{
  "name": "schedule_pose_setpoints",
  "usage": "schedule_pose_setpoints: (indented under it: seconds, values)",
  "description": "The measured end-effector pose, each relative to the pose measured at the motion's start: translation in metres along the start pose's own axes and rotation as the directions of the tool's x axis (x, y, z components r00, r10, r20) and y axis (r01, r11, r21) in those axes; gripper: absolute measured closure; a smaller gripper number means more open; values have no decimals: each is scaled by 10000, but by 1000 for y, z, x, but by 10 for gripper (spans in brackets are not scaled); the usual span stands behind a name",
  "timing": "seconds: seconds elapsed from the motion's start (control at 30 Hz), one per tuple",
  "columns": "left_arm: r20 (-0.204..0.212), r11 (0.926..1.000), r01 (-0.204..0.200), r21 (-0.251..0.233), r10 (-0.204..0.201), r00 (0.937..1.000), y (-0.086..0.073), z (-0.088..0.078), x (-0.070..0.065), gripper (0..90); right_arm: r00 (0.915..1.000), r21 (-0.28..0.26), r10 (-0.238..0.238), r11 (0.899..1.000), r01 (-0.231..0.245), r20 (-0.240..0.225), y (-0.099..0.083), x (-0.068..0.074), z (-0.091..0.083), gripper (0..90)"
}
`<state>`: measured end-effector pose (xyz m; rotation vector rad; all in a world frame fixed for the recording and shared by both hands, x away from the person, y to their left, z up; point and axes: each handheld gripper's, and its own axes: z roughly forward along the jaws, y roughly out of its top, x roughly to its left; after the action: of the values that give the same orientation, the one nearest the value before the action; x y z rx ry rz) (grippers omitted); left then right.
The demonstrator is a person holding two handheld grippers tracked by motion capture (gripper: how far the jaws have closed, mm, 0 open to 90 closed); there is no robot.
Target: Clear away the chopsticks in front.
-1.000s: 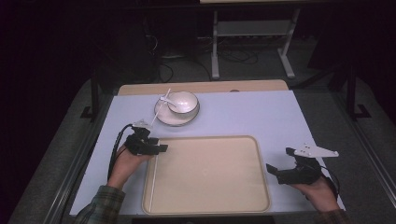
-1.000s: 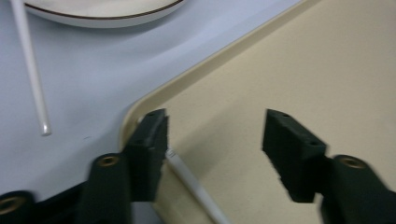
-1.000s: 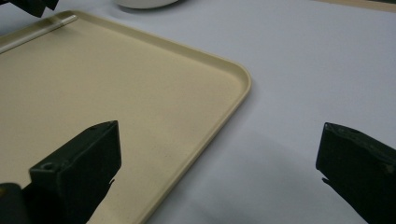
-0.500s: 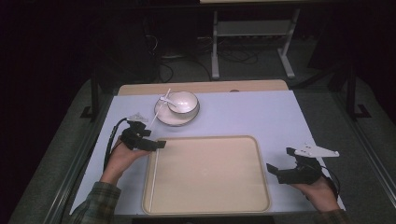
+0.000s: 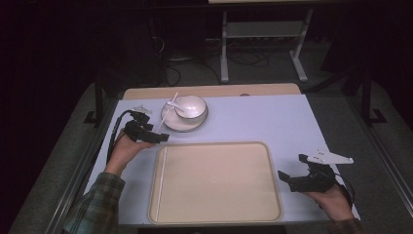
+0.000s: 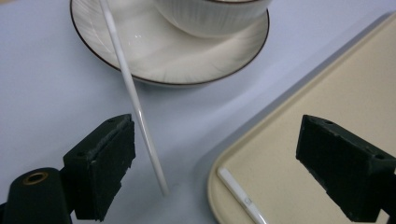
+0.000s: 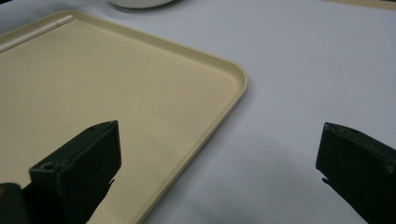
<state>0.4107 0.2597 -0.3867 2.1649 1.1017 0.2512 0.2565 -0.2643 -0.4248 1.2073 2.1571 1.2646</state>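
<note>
Blue table [image 5: 272,122]: tray [image 5: 219,214] holds chopstick [image 5: 161,180]; bowl [image 5: 191,106] on saucer [image 5: 181,126]; left gripper [image 5: 158,138], right gripper [image 5: 287,179] released.

Left tool [image 5: 163,138] has just opened wide; right tool [image 5: 285,178] (low, level) gapes too.

text: none readable | labels: none | brands: none | numbers: none | signs: none

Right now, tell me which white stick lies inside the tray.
The white stick flat along the tray's left rim. The other stick leans on the saucer, outside the tray, between the left gripper's open jaws.
</note>
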Motion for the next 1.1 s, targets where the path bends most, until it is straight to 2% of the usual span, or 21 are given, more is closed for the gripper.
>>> schedule_pose_setpoints:
  seconds: [0.23, 0.47, 0.53, 0.63, 0.8, 1.0, 1.1]
  values:
    - [-159, 10000, -9, 48, 10, 9999, 14, 2, 6, 114, 10000, -3, 21, 10000, -21, 2, 0, 0, 0, 0]
    - [-353, 9999, 69, 150, -64, 9994, 28, 9, 19, 120, 10000, -9, 61, 10000, -61, 8, 0, -1, 0, 0]
    - [-389, 10000, 71, 43, -70, 9992, 31, 11, 21, 121, 10000, -17, 63, 10000, -63, 2, 0, -1, 0, 0]
    - [-656, 9992, -214, 334, 235, 9976, 38, 15, 23, 126, 10000, -15, 67, 10000, -67, 6, 0, -1, 0, 0]
    - [-861, 9988, -210, 433, 247, 9960, 45, 23, 27, 152, 10000, -22, 68, 10000, -68, 7, 0, -1, -1, 0]
    - [-998, 9981, -209, 576, 265, 9947, 49, 36, 33, 296, 10000, -37, 81, 10000, -81, 2, 0, -2, -1, 0]
    - [-988, 9990, 4, 451, 41, 9951, 50, 42, 36, 390, 10000, -32, 92, 10000, -92, 0, -1, -2, -1, 0]
